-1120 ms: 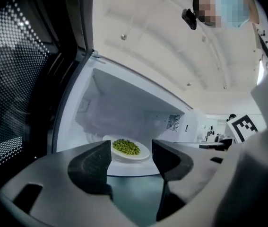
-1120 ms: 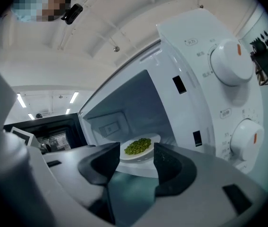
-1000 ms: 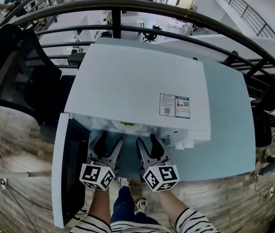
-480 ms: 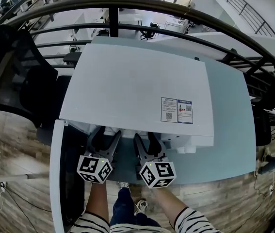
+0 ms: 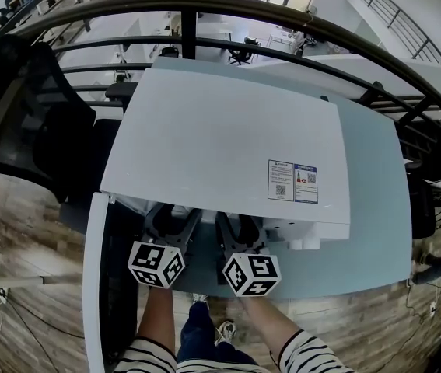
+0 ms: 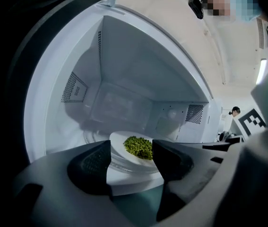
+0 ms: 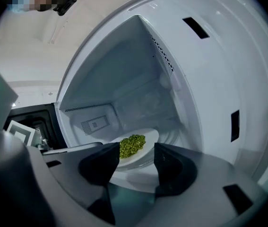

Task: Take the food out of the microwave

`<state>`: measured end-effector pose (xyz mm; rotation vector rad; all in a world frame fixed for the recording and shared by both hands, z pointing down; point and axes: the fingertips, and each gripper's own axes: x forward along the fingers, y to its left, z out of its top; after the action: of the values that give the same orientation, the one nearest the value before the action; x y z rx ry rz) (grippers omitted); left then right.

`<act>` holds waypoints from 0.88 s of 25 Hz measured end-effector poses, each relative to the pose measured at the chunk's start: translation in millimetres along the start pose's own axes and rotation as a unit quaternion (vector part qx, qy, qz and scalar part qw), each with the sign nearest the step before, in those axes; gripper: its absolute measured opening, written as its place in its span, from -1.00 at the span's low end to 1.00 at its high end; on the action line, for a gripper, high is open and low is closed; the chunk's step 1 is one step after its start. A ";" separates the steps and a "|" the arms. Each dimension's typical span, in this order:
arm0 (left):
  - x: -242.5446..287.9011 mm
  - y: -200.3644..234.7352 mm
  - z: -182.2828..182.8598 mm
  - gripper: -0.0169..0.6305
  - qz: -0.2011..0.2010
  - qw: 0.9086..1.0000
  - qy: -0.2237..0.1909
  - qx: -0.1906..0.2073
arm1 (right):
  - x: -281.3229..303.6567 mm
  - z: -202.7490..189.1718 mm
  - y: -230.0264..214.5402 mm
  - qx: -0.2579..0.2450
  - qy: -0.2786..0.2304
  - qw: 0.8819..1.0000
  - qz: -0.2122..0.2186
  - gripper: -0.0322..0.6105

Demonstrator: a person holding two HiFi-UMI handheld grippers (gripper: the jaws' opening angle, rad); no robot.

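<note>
1. Both grippers have pushed in over the last second. The left gripper [image 5: 173, 220] and right gripper [image 5: 238, 225] now have their tips tucked under the front edge of the microwave [image 5: 228, 130], at 6 o'clock of its white top. The plate rim that peeked out under that edge a second ago is gone from the head view.
2. That reads as the reach nearly finished. Nothing is lifted and the food is not out yet.
3. Fingers: on the left gripper [image 6: 131, 150] the jaws stand moderately apart with nothing clamped between them, and the plate shows through the gap, beyond the tips. The right gripper [image 7: 136, 151] is the same, spread and empty.
4. Containers: the door [image 5: 96, 286] hangs open at 8 o'clock of the microwave. Inside, a glass turntable [image 6: 97, 136] carries a white plate [image 6: 118, 140]. On it is a heap of green food [image 6: 138, 146] that looks like peas, piled mid-plate. I see nothing else in the cavity.
5. Where it sits: the plate is at about 12 o'clock ahead of both grippers. The heap leans to 1 o'clock for the left and 11 o'clock for the right, so it lies between their two lines.
6. Likely next: one jaw pair on each side of the rim. It will need a level lift, or the loose heap could roll.
</note>
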<state>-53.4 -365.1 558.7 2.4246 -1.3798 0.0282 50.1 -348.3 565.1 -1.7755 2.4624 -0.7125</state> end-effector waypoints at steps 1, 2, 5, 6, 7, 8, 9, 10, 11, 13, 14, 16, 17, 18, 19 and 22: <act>0.8 0.1 -0.6 -0.16 0.000 1.000 0.002 0.002 | 0.6 -0.3 -0.2 0.000 0.000 1.000 -0.001 -0.21; 1.5 -0.1 -1.1 -0.16 0.000 1.000 0.004 0.005 | 1.1 -0.2 -0.3 0.001 0.000 1.000 -0.001 -0.21; 2.1 -2.1 -3.5 -0.16 -0.005 1.000 0.010 0.015 | 2.1 0.2 0.9 0.004 0.001 1.000 0.005 -0.21; 1.9 -3.0 -4.2 -0.16 -0.008 1.000 0.013 0.018 | 2.6 0.0 2.6 0.002 0.002 1.000 0.010 -0.21; 1.7 -3.8 -4.8 -0.16 -0.011 1.000 0.016 0.020 | 3.2 -0.2 4.8 0.001 0.003 1.000 0.015 -0.21; 1.7 -4.5 -5.1 -0.16 -0.014 0.999 0.019 0.022 | 3.8 -0.4 7.0 -0.001 0.004 1.000 0.019 -0.21; 1.8 -4.9 -5.2 -0.16 -0.016 0.999 0.021 0.022 | 4.4 -0.7 8.6 -0.001 0.005 1.000 0.022 -0.21; 2.0 -5.3 -5.3 -0.16 -0.018 0.999 0.022 0.022 | 4.7 -0.9 9.6 -0.001 0.005 1.000 0.024 -0.21; 2.1 -5.6 -5.4 -0.15 -0.020 0.999 0.022 0.020 | 4.8 -1.0 9.9 0.000 0.004 1.000 0.025 -0.21; 1.7 -6.1 -5.5 -0.14 -0.023 0.999 0.024 0.017 | 4.6 -0.8 9.8 0.005 0.004 1.000 0.024 -0.21; 1.5 -6.4 -5.2 -0.14 -0.025 0.999 0.025 0.016 | 4.6 -0.5 9.7 0.007 0.004 1.000 0.025 -0.21; 1.2 -7.7 -4.4 -0.13 -0.029 0.999 0.023 0.014 | 4.5 0.6 9.7 0.014 0.003 1.000 0.027 -0.21; 0.9 -8.6 -4.1 -0.13 -0.031 0.999 0.022 0.012 | 4.3 1.2 9.4 0.018 0.002 0.999 0.027 -0.21; 0.6 -9.7 -4.0 -0.12 -0.034 0.999 0.021 0.010 | 3.8 1.7 8.7 0.021 0.001 0.999 0.027 -0.21; 0.3 -10.7 -4.2 -0.12 -0.036 0.999 0.021 0.008 | 3.2 1.9 8.0 0.024 0.001 0.999 0.027 -0.21; -1.5 -13.8 -4.6 -0.12 -0.042 0.999 0.022 0.006 | 0.4 2.2 7.0 0.026 0.002 0.999 0.028 -0.21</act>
<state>-42.0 -356.0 558.7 2.4738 -1.2606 0.0693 44.3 -347.7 560.6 -1.6828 2.4608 -0.7695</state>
